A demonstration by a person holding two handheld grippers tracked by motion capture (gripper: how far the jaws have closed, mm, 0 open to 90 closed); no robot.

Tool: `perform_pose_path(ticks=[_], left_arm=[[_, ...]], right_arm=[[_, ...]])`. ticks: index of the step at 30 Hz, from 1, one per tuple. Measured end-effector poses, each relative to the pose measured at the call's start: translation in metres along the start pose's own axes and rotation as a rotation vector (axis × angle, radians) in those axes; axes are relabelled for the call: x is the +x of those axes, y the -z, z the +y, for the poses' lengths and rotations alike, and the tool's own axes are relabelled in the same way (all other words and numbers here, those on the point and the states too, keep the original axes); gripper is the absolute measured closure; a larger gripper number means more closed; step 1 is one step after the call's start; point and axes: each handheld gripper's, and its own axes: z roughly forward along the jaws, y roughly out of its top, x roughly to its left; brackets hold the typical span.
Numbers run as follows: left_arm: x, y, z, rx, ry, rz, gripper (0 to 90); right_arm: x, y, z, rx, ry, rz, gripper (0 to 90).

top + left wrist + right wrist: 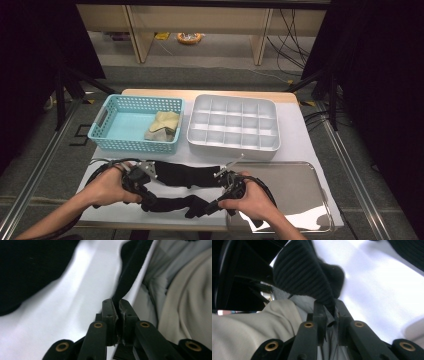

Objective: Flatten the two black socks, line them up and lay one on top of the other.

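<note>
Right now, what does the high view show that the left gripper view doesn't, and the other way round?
High view alone: the blue basket holding a beige cloth, the divided grey tray, the steel tray, and both hands. Left gripper view alone: the left gripper seen close, jaws pinched on an edge of the black sock. Both: that sock and the white table cover.

High view looks forward and down from above the person's side, taking in the whole white table [300, 145]. Left gripper view rides close, looking along its own jaws over white tabletop with black fabric [130, 277] pinched at the tips. Right gripper view sits just as near, facing ribbed black fabric. All three views share that fabric and tabletop.
</note>
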Motion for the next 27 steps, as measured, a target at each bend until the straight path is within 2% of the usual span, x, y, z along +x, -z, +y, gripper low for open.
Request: perform_pose_path(ticks=[4,5,6,7,10,12,13,18,20,21,22,23,25,27], left_arm=[[0.013,-0.004,0.012,-0.016,0.016,0.055,79.7],[0.018,-0.006,0.015,-0.021,0.017,0.078,79.3],[0.021,-0.007,0.016,-0.023,0.019,0.089,78.4],[0.024,-0.008,0.018,-0.022,0.025,0.104,78.1],[0.033,-0.014,0.020,-0.041,0.048,0.143,75.3],[0.037,-0.018,0.019,-0.058,0.065,0.147,75.0],[0.037,-0.018,0.019,-0.060,0.066,0.150,74.8],[0.033,-0.017,0.018,-0.069,0.053,0.148,73.1],[0.034,-0.013,0.016,-0.080,0.051,0.154,70.1],[0.035,-0.010,0.015,-0.093,0.069,0.161,68.6],[0.036,-0.009,0.012,-0.145,0.101,0.172,67.2],[0.039,-0.005,0.009,-0.158,0.116,0.190,65.8],[0.050,0.006,0.000,-0.186,0.163,0.231,60.0],[0.058,0.011,-0.009,-0.199,0.194,0.263,55.8]], right_arm=[[-0.013,0.000,0.000,-0.038,-0.046,-0.026,77.9],[-0.016,0.001,0.000,-0.052,-0.055,-0.047,77.1],[-0.018,0.004,0.000,-0.051,-0.097,-0.075,75.4],[-0.021,0.004,0.000,-0.083,-0.075,-0.082,74.1],[-0.027,0.009,-0.002,-0.133,-0.112,-0.144,72.7],[-0.027,0.013,-0.002,-0.158,-0.123,-0.200,70.7],[-0.026,0.013,-0.002,-0.181,-0.111,-0.211,68.1],[-0.016,0.014,0.006,-0.224,-0.088,-0.234,58.7],[-0.015,0.014,0.011,-0.233,-0.100,-0.260,57.1],[-0.016,0.015,0.012,-0.244,-0.104,-0.268,56.6],[-0.017,0.017,0.012,-0.270,-0.114,-0.266,55.7],[-0.017,0.020,0.012,-0.291,-0.145,-0.271,55.9],[-0.022,0.027,0.011,-0.324,-0.163,-0.315,55.9],[-0.024,0.029,0.009,-0.343,-0.174,-0.320,55.9]])
